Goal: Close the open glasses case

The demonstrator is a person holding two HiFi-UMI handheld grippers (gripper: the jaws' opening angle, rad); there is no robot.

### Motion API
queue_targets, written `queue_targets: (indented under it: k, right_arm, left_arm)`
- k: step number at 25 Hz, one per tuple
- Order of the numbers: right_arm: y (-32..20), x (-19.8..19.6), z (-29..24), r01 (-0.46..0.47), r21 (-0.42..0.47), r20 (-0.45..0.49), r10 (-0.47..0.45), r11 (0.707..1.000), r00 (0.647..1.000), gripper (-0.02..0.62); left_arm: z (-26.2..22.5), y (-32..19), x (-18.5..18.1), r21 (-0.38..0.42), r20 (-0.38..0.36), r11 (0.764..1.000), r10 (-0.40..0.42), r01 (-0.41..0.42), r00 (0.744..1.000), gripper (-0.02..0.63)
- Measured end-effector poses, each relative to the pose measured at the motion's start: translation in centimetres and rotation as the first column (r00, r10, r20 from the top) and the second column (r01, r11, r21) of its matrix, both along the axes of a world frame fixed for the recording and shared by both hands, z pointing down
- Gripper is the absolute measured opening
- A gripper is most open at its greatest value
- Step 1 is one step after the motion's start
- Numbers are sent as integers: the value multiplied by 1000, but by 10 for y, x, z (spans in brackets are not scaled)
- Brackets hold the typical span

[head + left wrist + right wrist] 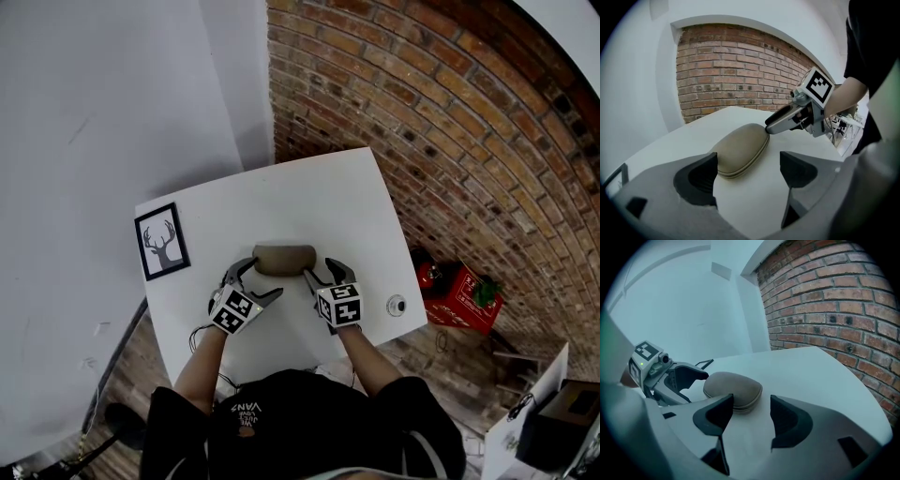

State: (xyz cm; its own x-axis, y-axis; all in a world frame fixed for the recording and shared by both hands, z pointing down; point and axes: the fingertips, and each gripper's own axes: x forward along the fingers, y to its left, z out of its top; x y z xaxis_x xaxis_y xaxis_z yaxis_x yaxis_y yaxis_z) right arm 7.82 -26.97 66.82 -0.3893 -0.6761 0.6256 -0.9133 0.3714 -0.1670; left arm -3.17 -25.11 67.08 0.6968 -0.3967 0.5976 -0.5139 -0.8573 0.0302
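The glasses case (284, 259) lies shut at centre frame on the white table (309, 197). The left tool (261, 279) and right tool (321, 274) flank its ends, both released, jaws apart, grasping nothing.

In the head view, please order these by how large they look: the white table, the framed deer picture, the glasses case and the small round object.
1. white table
2. framed deer picture
3. glasses case, somewhat smaller
4. small round object, smallest
The last three lie on the table, so nearness matters little.
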Motion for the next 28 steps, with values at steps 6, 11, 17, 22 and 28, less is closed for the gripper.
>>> queue_targets:
  k: [6,11,17,22,28]
  right_arm:
    - [6,0,-5,-4,6,3,4,1000,1000,258]
    - [16,-3,-15,4,23,14,-4,1000,1000,256]
    - [35,-2,-29,3,55,38,-5,998,999,252]
    - [59,-4,-37,12,72,62,-17,997,998,232]
    - [90,-8,-51,35,106,90,-44,994,995,183]
  left_arm:
    - [-3,0,2,-3,-1,1000,-26,26,1000,419]
    - [-6,5,-4,-28,-18,997,-66,66,998,419]
    - [-14,21,-11,-26,-42,992,-121,120,992,417]
    - [-23,40,-17,-13,-73,986,-169,169,983,399]
    - [-48,70,-21,29,-139,971,-232,238,963,361]
